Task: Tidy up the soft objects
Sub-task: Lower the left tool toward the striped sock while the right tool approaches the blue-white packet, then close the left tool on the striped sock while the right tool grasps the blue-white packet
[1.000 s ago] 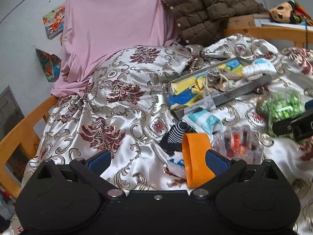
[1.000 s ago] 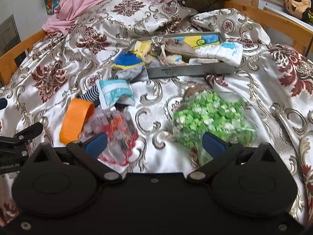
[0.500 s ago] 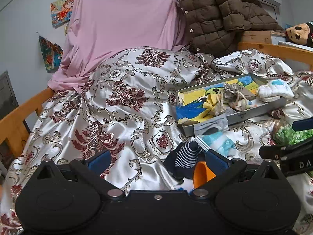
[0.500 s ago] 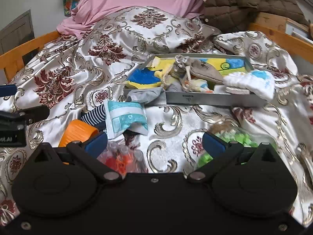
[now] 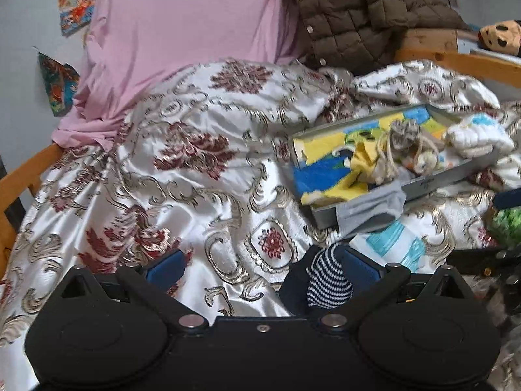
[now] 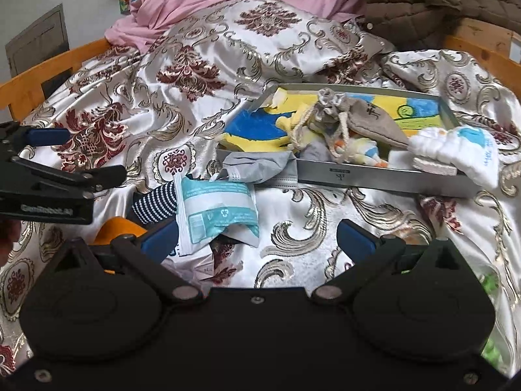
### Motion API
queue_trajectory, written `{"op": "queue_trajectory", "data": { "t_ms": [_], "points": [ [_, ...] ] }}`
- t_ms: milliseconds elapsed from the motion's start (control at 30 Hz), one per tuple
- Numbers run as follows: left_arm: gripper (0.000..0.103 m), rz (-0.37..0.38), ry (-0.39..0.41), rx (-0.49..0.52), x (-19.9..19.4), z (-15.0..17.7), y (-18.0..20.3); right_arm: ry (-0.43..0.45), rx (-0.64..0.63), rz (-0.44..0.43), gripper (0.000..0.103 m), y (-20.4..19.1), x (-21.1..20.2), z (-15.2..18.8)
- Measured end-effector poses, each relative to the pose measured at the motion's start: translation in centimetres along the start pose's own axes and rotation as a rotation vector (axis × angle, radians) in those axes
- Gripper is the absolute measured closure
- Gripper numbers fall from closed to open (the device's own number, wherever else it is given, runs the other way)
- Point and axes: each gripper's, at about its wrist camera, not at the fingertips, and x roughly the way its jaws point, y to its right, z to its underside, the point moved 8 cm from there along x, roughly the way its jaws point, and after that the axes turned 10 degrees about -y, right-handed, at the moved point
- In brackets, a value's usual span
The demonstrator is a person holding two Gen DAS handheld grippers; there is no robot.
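My left tool [image 5: 260, 265] is gaping wide over the bed [image 5: 195, 176]; the striped sock [image 5: 329, 280] is lying by its right finger. My right tool [image 6: 257, 233] is hanging open too.

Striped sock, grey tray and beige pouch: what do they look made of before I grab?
Striped sock: knit fabric, matte, with fine navy-white ribbing. Grey tray: likely sheet metal or stiff board, with a smooth, straight, dull grey wall. Beige pouch: coarse woven cloth, probably linen or cotton, gathered by a cord.
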Motion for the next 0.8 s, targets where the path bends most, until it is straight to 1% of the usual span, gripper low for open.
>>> {"op": "queue_trajectory", "data": {
  "t_ms": [67, 167, 233, 300, 367, 433, 500, 633, 700, 733, 767, 800],
  "points": [
    [0.001, 0.007, -0.027, 0.009, 1.1, 0.3, 0.0, -0.013, -0.016, -0.002, 0.001, -0.3, 0.7, -0.4],
    [0.001, 0.051, -0.058, 0.019, 2.5, 0.5, 0.2, -0.038, -0.039, -0.02, 0.001, -0.7, 1.9, -1.0],
    [0.003, 0.092, -0.07, 0.026, 3.3, 0.6, 0.3, -0.065, -0.055, -0.04, 0.001, -1.0, 2.4, -1.2],
    [0.009, 0.151, -0.078, 0.021, 3.8, 0.6, 0.4, -0.078, -0.072, -0.052, 0.001, -1.2, 2.8, -1.5],
    [0.01, 0.19, -0.079, 0.004, 4.1, 0.6, 0.2, -0.088, -0.077, -0.066, 0.001, -1.3, 3.2, -1.7],
    [0.011, 0.214, -0.084, -0.002, 4.5, 0.7, 0.1, -0.095, -0.083, -0.071, 0.001, -1.3, 3.7, -1.9],
    [0.016, 0.221, -0.093, 0.012, 4.8, 0.9, 0.3, -0.102, -0.089, -0.071, 0.001, -1.4, 4.1, -2.1],
    [0.021, 0.254, -0.108, 0.009, 5.5, 0.9, 0.4, -0.107, -0.085, -0.089, 0.001, -1.8, 4.8, -2.7],
    [0.03, 0.278, -0.124, 0.009, 5.8, 0.8, 0.4, -0.112, -0.094, -0.093, 0.008, -2.2, 5.3, -2.8],
    [0.033, 0.29, -0.133, 0.009, 6.1, 0.7, 0.4, -0.115, -0.096, -0.095, 0.008, -2.4, 5.5, -2.9],
    [0.04, 0.303, -0.143, 0.007, 6.2, 0.7, 0.4, -0.118, -0.096, -0.096, 0.01, -2.6, 5.8, -3.0],
    [0.048, 0.316, -0.151, 0.004, 6.4, 0.6, 0.4, -0.12, -0.095, -0.096, 0.014, -2.7, 6.0, -3.0]
  ]
}}
